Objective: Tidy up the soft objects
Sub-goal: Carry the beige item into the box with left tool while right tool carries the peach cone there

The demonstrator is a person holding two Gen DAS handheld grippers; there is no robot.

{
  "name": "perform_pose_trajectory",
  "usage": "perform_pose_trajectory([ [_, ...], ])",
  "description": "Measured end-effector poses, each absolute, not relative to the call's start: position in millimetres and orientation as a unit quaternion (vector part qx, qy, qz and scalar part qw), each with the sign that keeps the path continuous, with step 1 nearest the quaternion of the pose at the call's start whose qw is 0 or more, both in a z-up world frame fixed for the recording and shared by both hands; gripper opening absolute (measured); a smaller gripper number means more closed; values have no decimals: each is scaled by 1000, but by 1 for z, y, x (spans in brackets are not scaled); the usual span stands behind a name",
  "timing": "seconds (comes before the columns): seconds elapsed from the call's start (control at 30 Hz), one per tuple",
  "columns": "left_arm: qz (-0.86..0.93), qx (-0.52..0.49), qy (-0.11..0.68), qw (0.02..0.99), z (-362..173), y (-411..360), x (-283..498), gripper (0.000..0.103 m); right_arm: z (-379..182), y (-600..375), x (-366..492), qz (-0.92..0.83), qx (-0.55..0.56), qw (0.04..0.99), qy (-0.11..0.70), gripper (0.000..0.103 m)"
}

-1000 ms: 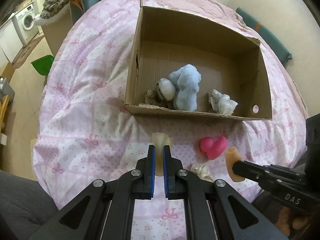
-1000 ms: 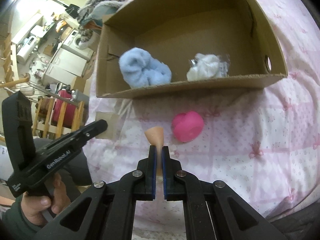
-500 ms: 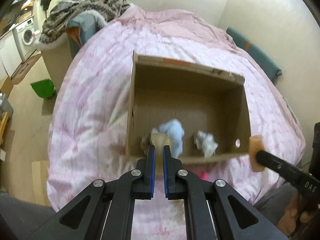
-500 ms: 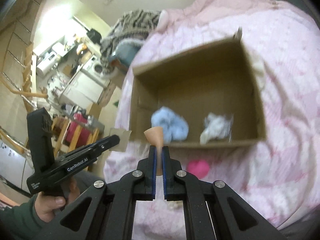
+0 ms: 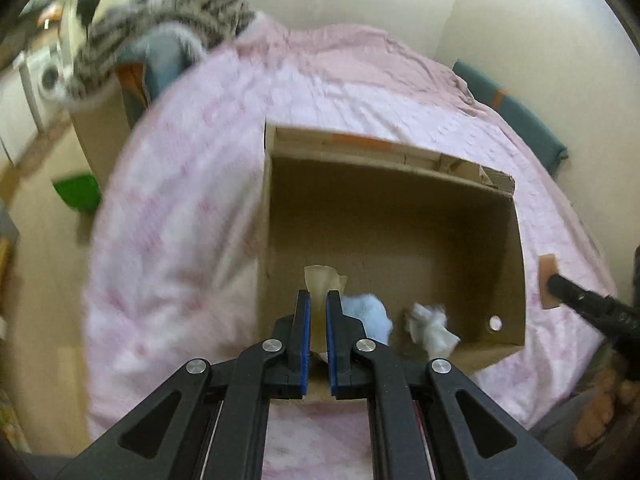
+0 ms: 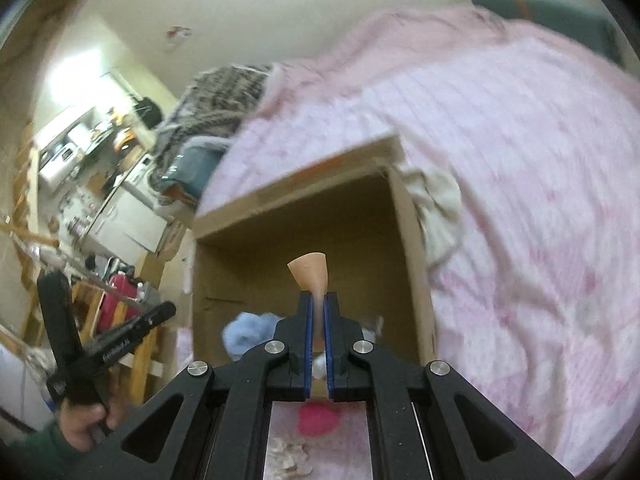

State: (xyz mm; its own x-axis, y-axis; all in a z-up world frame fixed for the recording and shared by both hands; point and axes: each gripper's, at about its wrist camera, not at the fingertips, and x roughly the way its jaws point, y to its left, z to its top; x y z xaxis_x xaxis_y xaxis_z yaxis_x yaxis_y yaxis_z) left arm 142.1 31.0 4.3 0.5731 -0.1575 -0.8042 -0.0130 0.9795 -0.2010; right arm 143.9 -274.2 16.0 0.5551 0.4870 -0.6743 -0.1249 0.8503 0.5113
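Observation:
An open cardboard box (image 5: 516, 248) lies on the pink bedspread (image 5: 180, 208). Inside it are a light blue plush toy (image 5: 368, 314) and a white crumpled soft thing (image 5: 432, 326). My left gripper (image 5: 316, 300) is shut on a cream soft piece (image 5: 322, 278), held above the box's near left corner. My right gripper (image 6: 317, 304) is shut on a peach soft piece (image 6: 312, 272), held above the box (image 6: 408, 216); it also shows at the right of the left wrist view (image 5: 548, 282). A pink duck toy (image 6: 318, 420) lies on the bedspread below the right gripper.
A striped grey blanket (image 5: 160, 36) is heaped at the bed's far left. A cream cloth (image 6: 438, 208) lies beside the box's right wall. A whitish scrap (image 6: 288, 458) lies near the duck. A green bin (image 5: 78, 192) stands on the floor at left.
Both grippers have risen and swung forward over the box with their soft pieces still held. The box now sits lower and smaller in both views.

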Motion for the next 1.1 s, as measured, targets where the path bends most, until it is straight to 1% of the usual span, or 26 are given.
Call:
perform_pose_trajectory([
  [0.13,-34,-68,464,882,-5,26,145,6,3,-275,150,162,202,854,451,7],
  [0.5,-34,-59,477,876,-17,16,149,7,-18,-253,159,150,155,843,492,7],
  [0.63,-32,-68,486,871,-22,18,152,8,-21,-252,159,147,152,841,497,7],
  [0.73,-24,-40,478,877,-20,13,149,8,-23,-251,160,149,152,838,502,7],
  [0.93,-31,-28,474,880,-17,6,146,8,-23,-247,159,159,142,839,501,7],
  [1.1,-35,-37,469,882,-14,7,146,9,-23,-245,158,160,141,838,502,7],
])
